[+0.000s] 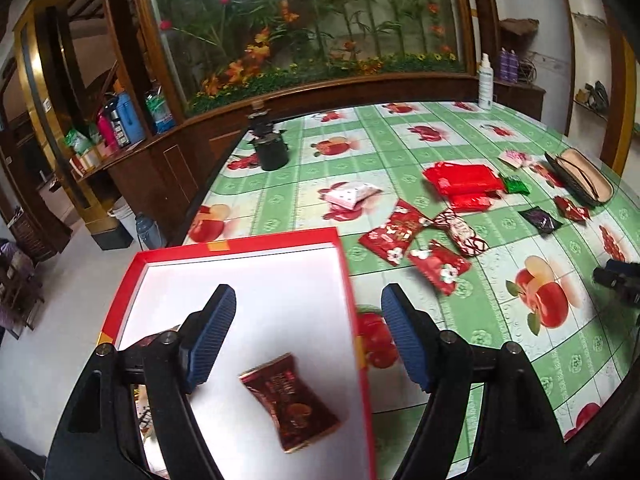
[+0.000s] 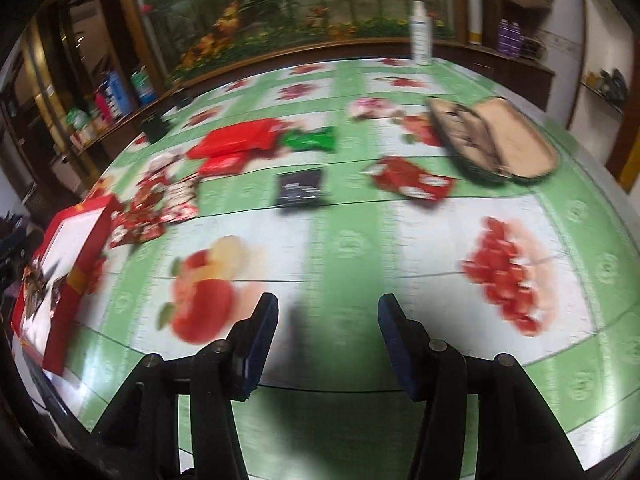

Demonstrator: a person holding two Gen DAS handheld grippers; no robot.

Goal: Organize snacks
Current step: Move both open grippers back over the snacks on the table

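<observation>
The left claw (image 1: 308, 336) is spread wide and holds nothing. It hangs over the red box (image 1: 344, 256), which sits at the near left edge of the surface (image 1: 400, 148). The box has a white floor, and one dark brown snack (image 1: 290, 406) lies inside it, below and between the blue fingers (image 1: 210, 334). The snack does not touch them.

To the right of the box, a group of snacks lies on the green cloth with fruit pictures. Two red packets with white flowers (image 1: 394, 232) lie close to the far right corner of the box, and a brown and white packet (image 1: 462, 230) is just beside them. Further away lies a pile of shiny red packs (image 1: 464, 184), with a small green packet (image 1: 516, 184) touching its right side. A black packet (image 1: 540, 220) and a small red packet (image 1: 572, 208) lie near an open case (image 1: 580, 176). A pink and white packet (image 1: 352, 196) lies alone, well apart from the pile. A dark pot (image 1: 272, 152) stands near the far left edge, and a white bottle (image 1: 485, 84) stands at the far edge.

The right claw (image 2: 328, 340) is also spread and empty. It hangs low over a bare part of the cloth. This view is blurred; the black packet (image 2: 302, 188) lies ahead of it, and the box (image 2: 84, 256) is far to its left.
</observation>
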